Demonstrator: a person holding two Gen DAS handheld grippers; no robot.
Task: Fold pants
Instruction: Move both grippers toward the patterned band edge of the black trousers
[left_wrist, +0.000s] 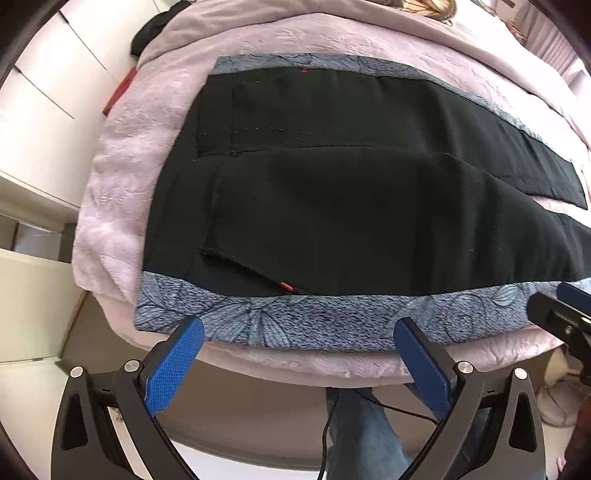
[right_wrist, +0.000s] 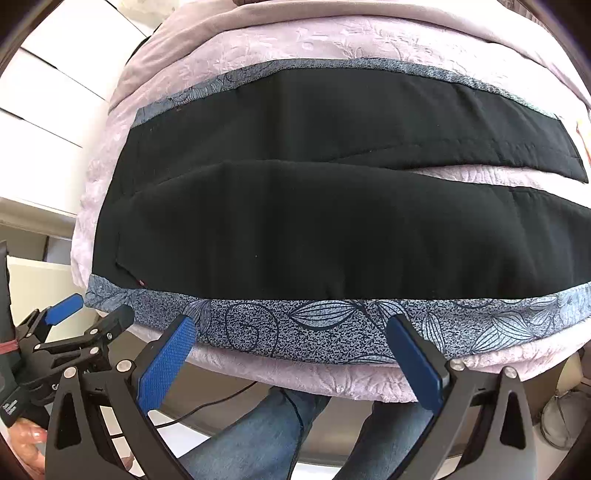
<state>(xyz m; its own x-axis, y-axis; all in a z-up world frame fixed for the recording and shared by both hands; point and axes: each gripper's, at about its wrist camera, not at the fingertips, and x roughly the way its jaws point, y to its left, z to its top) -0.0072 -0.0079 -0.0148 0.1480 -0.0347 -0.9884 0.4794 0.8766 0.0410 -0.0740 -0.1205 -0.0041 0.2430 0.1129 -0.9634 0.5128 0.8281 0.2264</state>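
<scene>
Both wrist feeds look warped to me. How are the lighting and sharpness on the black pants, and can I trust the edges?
Left wrist view: strong fisheye bowing, dark corners; the black pants are mostly sharp, seams visible, far end softer. Right wrist view: same bowing; the pants read as flat black with little fold detail. Even daylight, no glare. The left tool and right tool are crisp.
</scene>
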